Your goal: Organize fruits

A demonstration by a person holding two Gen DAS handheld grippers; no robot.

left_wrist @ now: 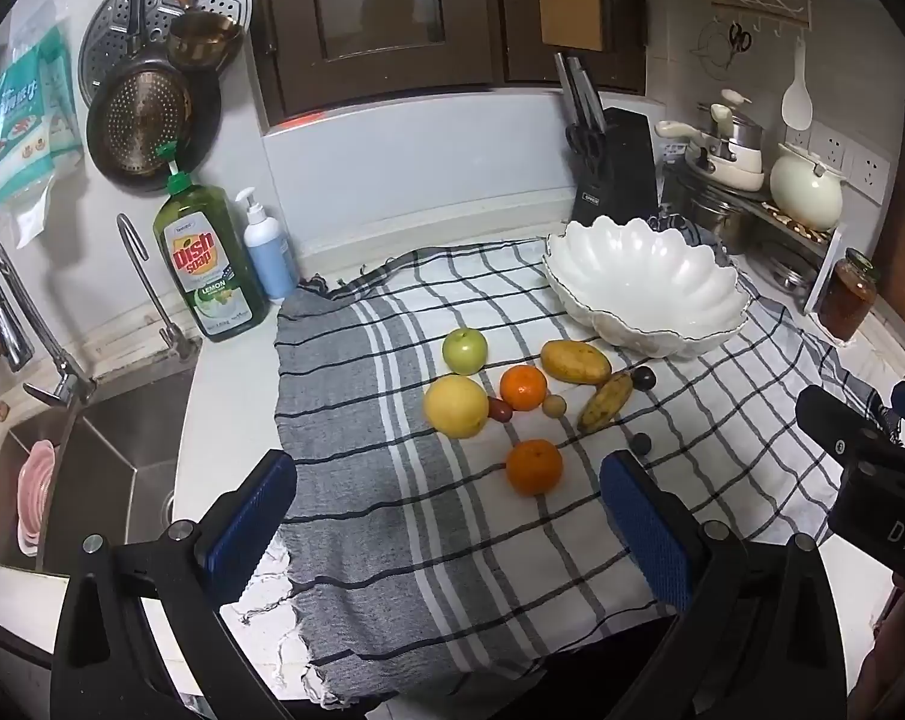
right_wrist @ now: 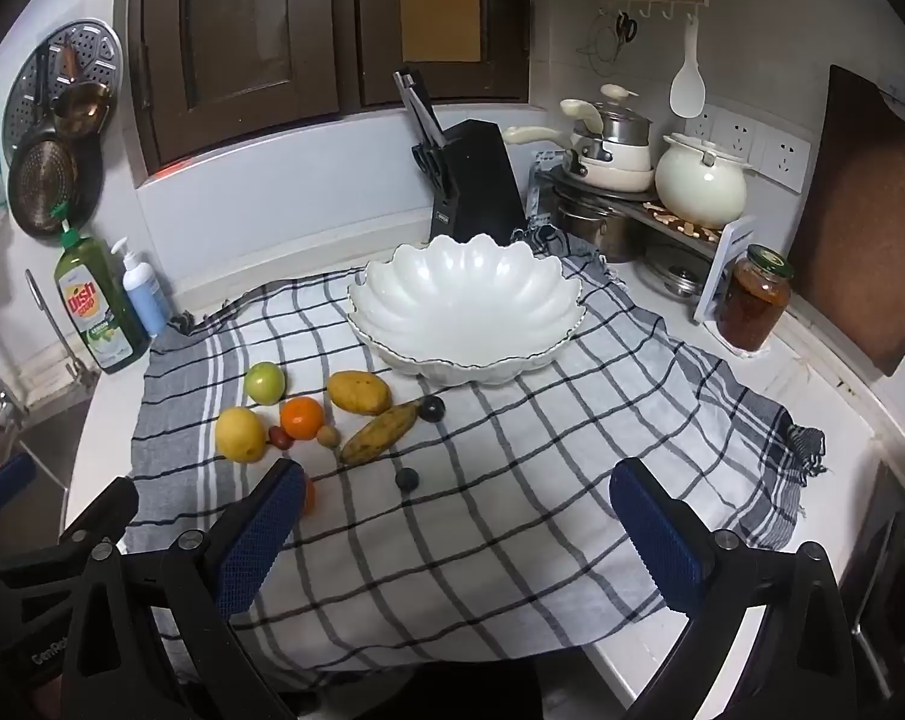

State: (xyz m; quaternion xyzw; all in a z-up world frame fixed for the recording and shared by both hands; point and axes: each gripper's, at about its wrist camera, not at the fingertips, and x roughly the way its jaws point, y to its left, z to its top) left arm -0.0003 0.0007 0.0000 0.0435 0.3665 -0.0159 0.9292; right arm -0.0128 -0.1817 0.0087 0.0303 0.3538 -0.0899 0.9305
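Fruits lie on a checked cloth (left_wrist: 452,510): a green apple (left_wrist: 464,350), a yellow citrus (left_wrist: 456,406), two oranges (left_wrist: 523,387) (left_wrist: 534,467), a mango (left_wrist: 575,361), a banana (left_wrist: 605,401), two dark plums (left_wrist: 644,378) (left_wrist: 642,443) and two small fruits (left_wrist: 500,409) (left_wrist: 553,405). An empty white scalloped bowl (left_wrist: 644,282) stands behind them; it also shows in the right wrist view (right_wrist: 464,306). My left gripper (left_wrist: 452,516) is open above the cloth's near part. My right gripper (right_wrist: 455,528) is open to the right of the fruits; its left finger (right_wrist: 260,534) hides most of the near orange (right_wrist: 309,495).
A sink (left_wrist: 92,468) with taps lies to the left, with a dish soap bottle (left_wrist: 209,258) and a pump bottle (left_wrist: 269,252) behind it. A knife block (left_wrist: 617,168), pots (right_wrist: 608,144), a white kettle (right_wrist: 701,180) and a jar (right_wrist: 752,300) stand at the back right.
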